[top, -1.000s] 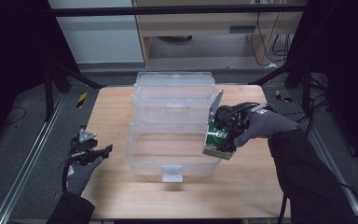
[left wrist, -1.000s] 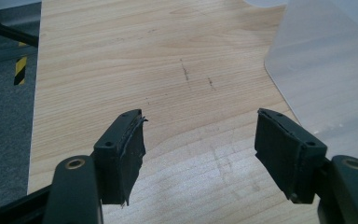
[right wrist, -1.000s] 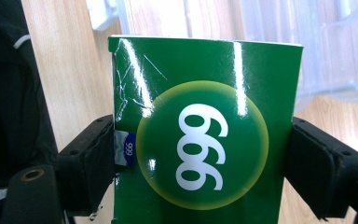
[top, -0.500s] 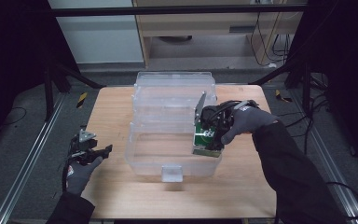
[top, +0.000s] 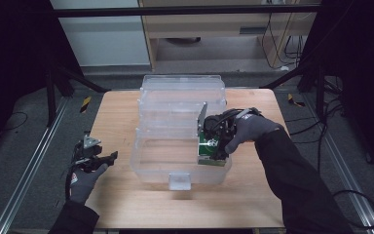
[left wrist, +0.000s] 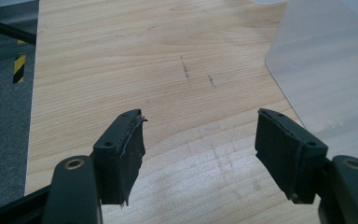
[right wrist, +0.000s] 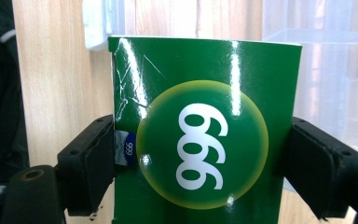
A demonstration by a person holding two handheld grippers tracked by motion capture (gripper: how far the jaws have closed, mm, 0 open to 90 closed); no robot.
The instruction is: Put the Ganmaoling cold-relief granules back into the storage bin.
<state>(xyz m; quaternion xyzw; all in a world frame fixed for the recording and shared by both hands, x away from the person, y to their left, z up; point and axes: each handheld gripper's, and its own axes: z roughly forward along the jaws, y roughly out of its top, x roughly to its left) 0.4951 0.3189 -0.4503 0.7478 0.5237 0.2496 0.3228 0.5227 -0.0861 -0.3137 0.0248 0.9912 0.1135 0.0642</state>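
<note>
Right gripper (right wrist: 200,154) clamps green 999 box (right wrist: 205,135) over clear plastic bin (top: 148,168). Left gripper (left wrist: 200,149) jaws wide, empty, above wooden table (left wrist: 121,60).

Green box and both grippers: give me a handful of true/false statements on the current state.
1. The right gripper clamps a green box between its jaws. True.
2. The green box lies flat on the wooden table. False: it is held over the clear plastic bin's right end.
3. The left gripper holds a second box. False: its jaws stand open with nothing between them, above bare wood.
4. The left gripper is left of the bin, apart from it. True.
5. The box front shows a red square. False: it shows a yellow-green circle with white numerals.
</note>
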